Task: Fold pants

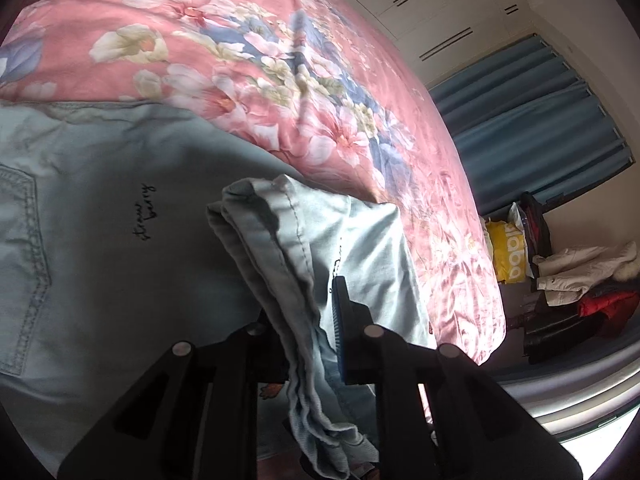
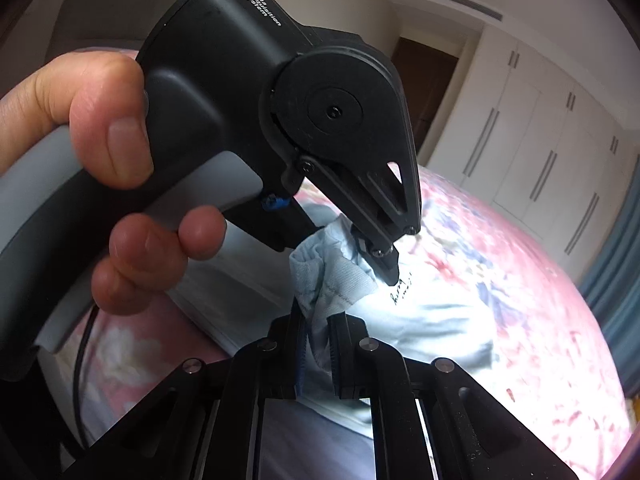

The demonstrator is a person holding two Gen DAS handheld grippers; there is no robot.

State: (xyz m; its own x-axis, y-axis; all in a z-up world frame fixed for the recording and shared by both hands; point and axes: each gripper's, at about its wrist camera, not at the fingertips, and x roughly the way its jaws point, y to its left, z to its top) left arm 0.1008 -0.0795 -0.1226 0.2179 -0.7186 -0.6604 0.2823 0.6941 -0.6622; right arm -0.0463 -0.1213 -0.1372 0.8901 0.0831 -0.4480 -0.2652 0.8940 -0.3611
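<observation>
The pants (image 1: 120,240) are spread on the bed (image 1: 280,60); a hem (image 1: 288,248) is clamped by both the left gripper (image 1: 308,320) and right gripper (image 2: 316,344). Soft, limp denim is best gripped at hems.

I see a bed (image 1: 256,60) covered by a pink spread with white, cream and blue flowers, stretching away to the far side and falling off at its right edge. Pale blue denim pants (image 1: 112,208) lie directly on the near left part of it, back pocket stitching to the left and small dark script on the cloth. A folded bunch of the same denim is raised above it, nearer me.
</observation>
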